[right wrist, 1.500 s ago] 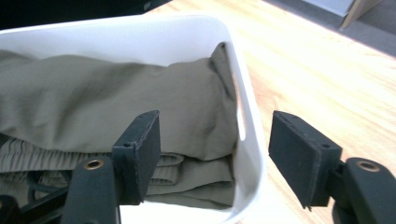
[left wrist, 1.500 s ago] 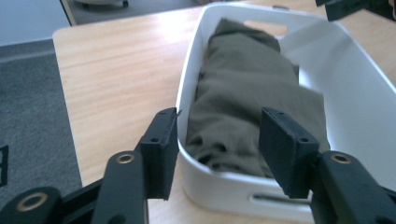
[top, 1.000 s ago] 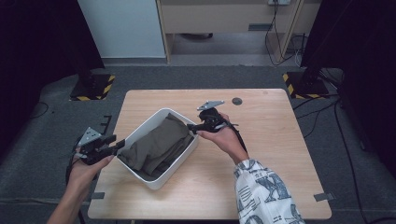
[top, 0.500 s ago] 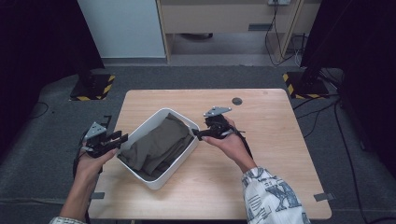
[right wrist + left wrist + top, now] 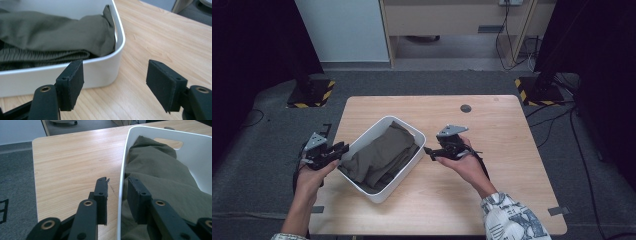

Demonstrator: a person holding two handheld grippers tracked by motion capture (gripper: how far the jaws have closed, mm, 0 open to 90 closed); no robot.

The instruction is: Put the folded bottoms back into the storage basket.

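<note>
A white bin point(image 5: 409, 172) holding olive cloth point(image 5: 382, 155) sits near the worktop's point(image 5: 507, 125) left edge. The left tool point(image 5: 117, 192) has been closing, straddling its rim without pressing yet. The right tool point(image 5: 115, 82) gapes, released, beside the bin's opposite wall.

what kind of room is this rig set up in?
Probably a lab or test bay, not a home. A bare wooden table stands alone on grey carpet, flanked by black stands with yellow-black hazard-striped bases, and loose cables run over the floor. A white bin of olive cloth is the only prop.
</note>
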